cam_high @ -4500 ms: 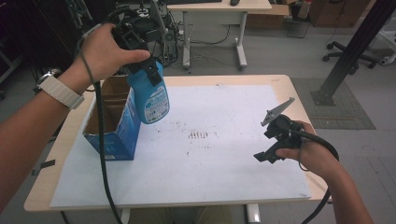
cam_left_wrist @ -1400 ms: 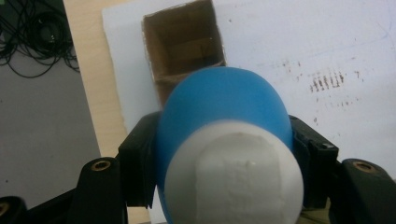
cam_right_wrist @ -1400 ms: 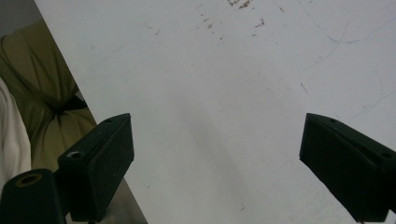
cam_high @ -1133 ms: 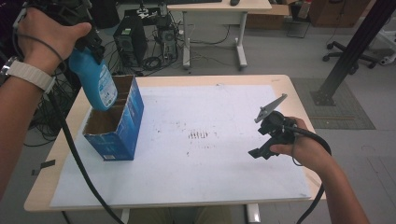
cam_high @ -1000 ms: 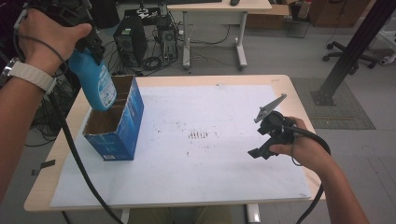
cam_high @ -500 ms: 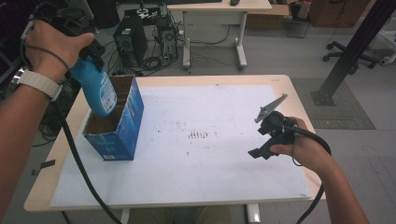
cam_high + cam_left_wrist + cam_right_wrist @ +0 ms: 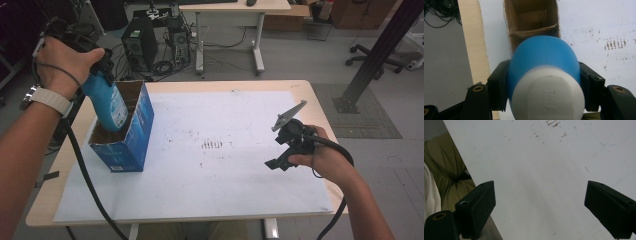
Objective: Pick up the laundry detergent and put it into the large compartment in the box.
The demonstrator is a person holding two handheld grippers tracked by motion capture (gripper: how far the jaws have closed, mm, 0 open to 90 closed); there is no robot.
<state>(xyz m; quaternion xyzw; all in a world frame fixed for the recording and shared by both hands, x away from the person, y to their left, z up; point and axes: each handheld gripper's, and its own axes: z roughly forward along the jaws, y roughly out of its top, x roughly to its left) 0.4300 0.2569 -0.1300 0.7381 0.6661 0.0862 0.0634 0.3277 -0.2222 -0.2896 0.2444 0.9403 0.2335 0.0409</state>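
Observation:
A blue bottle (image 7: pixel 107 105) with a white cap hangs tilted, its lower end inside the open top of a blue cardboard box (image 7: pixel 127 145) at the table's left. My left gripper (image 7: pixel 102 65) is shut on the bottle's upper part. In the left gripper view both black jaws press the blue bottle (image 7: pixel 542 62) from either side, the white cap (image 7: pixel 547 96) faces the camera, and the box's brown inside (image 7: pixel 532 17) lies just beyond. My right gripper (image 7: pixel 280 157) hovers over the white sheet (image 7: pixel 220 150) at the right, open; its jaws stand wide apart around nothing in the right gripper (image 7: pixel 539 207) view.
The box stands near the table's left edge (image 7: pixel 65 165). A white paper sheet with dark scuff marks (image 7: pixel 214 145) covers most of the wooden table. Black cables trail from both grippers. Beyond the table are a desk, a computer tower (image 7: pixel 140 47) and a black post (image 7: pixel 375 55).
My left hand has lowered the blue bottle, and its bottom end has gone down into the open box. The right hand and its gripper have stayed where they were.

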